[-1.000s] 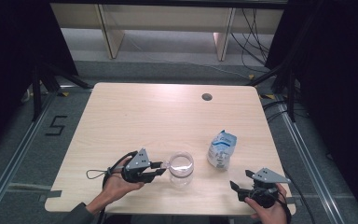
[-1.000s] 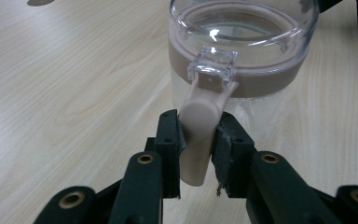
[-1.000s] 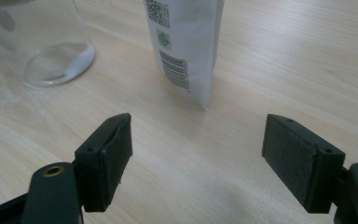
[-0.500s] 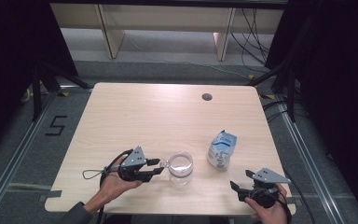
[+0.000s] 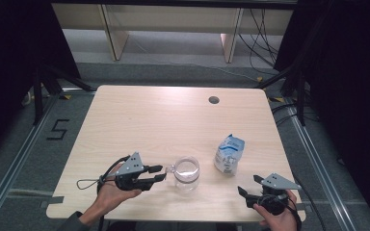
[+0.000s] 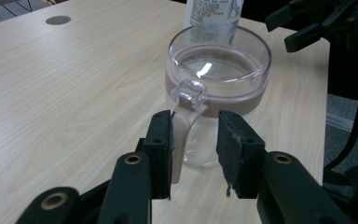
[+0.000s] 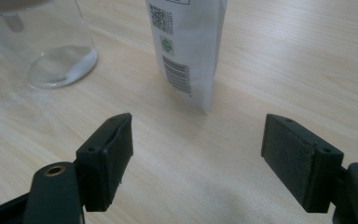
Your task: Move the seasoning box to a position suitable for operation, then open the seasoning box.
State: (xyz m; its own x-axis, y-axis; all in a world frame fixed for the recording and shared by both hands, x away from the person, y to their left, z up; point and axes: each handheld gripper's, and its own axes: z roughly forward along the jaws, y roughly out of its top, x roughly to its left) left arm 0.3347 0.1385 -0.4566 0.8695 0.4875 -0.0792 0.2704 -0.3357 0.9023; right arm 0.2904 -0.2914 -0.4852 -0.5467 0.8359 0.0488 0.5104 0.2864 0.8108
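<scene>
Left gripper [image 6: 193, 154] sitting lower centre of left gripper view, jaws straddling jug [image 6: 216, 93] handle [image 6: 182, 128]; left pad touching handle, right pad apart, jaws just closing a little. Jug standing lower centre on table [image 5: 139, 120] in high view. Right gripper [image 7: 198, 158] gaping wide, holding nothing, pouch [image 7: 189, 46] standing near, above it.

Light falls evenly from above onto the pale table [image 5: 173, 120], while the floor and room around it sink into near black. Shadows under things are soft and short. A bright glint sits on the lid of the glass jar [image 6: 219, 74]. Up close, the nearest black jaws look slightly soft, and the overhead picture is a little grainy.
</scene>
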